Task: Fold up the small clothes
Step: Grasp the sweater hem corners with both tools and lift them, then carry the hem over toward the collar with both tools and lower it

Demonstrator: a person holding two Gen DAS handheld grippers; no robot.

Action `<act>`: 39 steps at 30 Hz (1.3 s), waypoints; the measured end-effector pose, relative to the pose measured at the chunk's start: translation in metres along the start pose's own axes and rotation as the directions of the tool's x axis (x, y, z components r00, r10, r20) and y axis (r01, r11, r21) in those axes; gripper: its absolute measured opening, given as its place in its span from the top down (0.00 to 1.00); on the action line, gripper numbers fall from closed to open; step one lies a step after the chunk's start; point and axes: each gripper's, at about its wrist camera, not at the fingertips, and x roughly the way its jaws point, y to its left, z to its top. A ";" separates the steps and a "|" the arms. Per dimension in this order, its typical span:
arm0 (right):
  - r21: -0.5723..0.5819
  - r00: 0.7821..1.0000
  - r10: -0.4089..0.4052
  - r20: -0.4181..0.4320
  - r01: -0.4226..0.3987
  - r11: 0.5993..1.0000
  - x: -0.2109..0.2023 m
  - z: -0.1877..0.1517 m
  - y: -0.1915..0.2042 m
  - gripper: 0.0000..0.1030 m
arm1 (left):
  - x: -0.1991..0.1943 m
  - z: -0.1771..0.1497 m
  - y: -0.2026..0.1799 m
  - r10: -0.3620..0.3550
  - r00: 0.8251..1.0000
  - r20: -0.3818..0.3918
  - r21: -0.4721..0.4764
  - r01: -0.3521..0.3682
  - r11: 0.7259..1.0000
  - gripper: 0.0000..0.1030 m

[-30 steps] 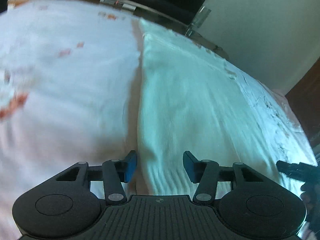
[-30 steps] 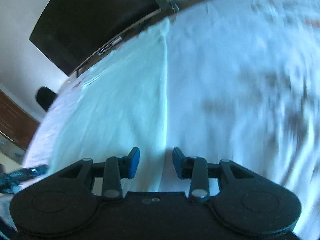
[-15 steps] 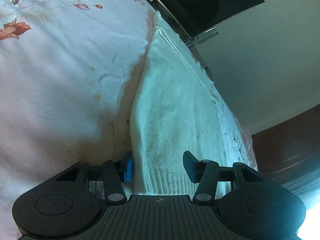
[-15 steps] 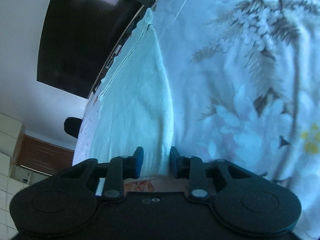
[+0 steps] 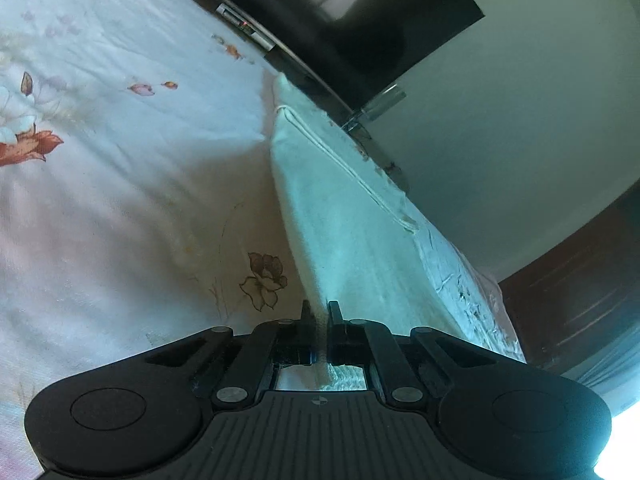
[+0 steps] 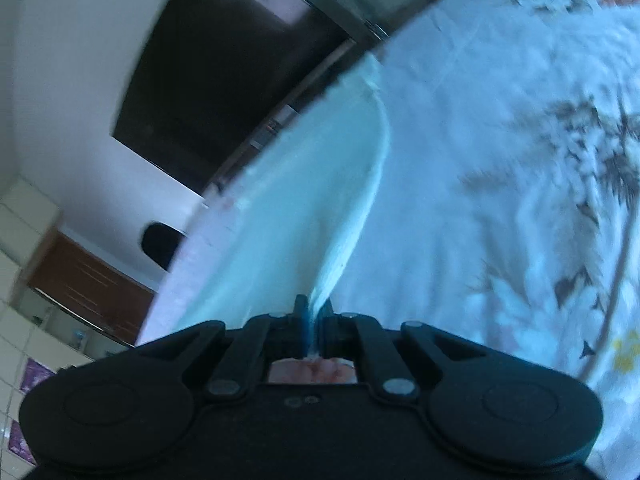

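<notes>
A flowered bedsheet [image 5: 120, 184] covers the bed, with a dark TV screen [image 5: 360, 20] on the wall behind. The white garment [image 5: 360, 232] lies spread on the sheet (pale, knitted-looking). The left gripper [image 5: 319, 314] has just snapped closed on its near hem, and the right gripper [image 6: 316, 316] has just closed on the garment's near edge [image 6: 320, 208] too.
</notes>
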 end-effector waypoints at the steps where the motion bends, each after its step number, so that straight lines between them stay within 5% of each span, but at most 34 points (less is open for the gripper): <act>1: -0.002 1.000 0.004 0.009 -0.004 1.000 -0.002 -0.002 -0.001 0.95 | 0.005 -0.003 0.003 0.035 0.999 -0.014 0.012 -0.035 0.999 0.96; 3: -0.006 0.998 -0.059 -0.019 0.059 0.998 0.005 -0.007 -0.014 0.95 | 0.019 -0.012 0.016 0.115 0.991 -0.071 0.008 -0.115 0.993 0.96; 5: 0.049 0.988 -0.127 -0.083 0.131 0.990 0.020 -0.016 -0.033 0.96 | 0.018 -0.018 0.026 0.078 0.996 -0.038 -0.054 -0.080 0.995 0.96; 16: 0.002 0.994 -0.105 -0.021 0.105 0.994 0.018 0.002 -0.009 0.95 | 0.003 -0.003 0.001 0.057 0.998 0.007 -0.093 -0.056 0.994 0.96; 24: -0.126 0.995 -0.078 0.064 0.086 0.988 0.036 0.084 0.035 0.95 | 0.028 0.099 -0.040 -0.021 0.994 0.105 -0.036 0.025 0.999 0.96; 33: -0.176 0.991 -0.090 0.099 0.106 0.979 0.119 0.213 0.056 0.95 | 0.130 0.223 -0.069 0.002 0.993 0.117 0.024 -0.005 1.000 0.96; 39: -0.095 0.994 -0.091 0.058 0.097 0.991 0.201 0.289 0.021 0.95 | 0.232 0.285 -0.060 0.073 0.994 0.079 0.070 -0.078 0.994 0.96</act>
